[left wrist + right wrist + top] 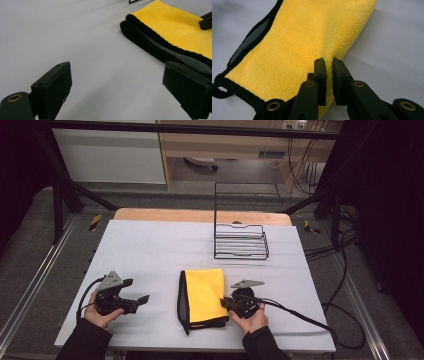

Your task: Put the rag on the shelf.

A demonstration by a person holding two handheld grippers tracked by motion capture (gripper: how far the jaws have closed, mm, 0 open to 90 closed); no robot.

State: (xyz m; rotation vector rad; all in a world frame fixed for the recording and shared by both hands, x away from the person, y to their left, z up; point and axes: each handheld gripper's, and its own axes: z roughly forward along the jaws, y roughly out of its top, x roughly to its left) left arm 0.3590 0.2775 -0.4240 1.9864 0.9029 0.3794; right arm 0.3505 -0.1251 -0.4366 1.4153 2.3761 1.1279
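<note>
A folded yellow cloth with a black border and grey underside lies on the white table cover, near the front middle. My right gripper is at the cloth's right edge, and in the right gripper view its jaws are shut on a raised fold of the yellow cloth. My left gripper hovers to the left of the cloth, open, with nothing between its fingers. The cloth's black-edged side lies ahead and to the right of it.
A black wire rack stands at the back of the table, right of centre. The table cover ends at a wooden edge behind. Cables trail off to the right from my right gripper.
</note>
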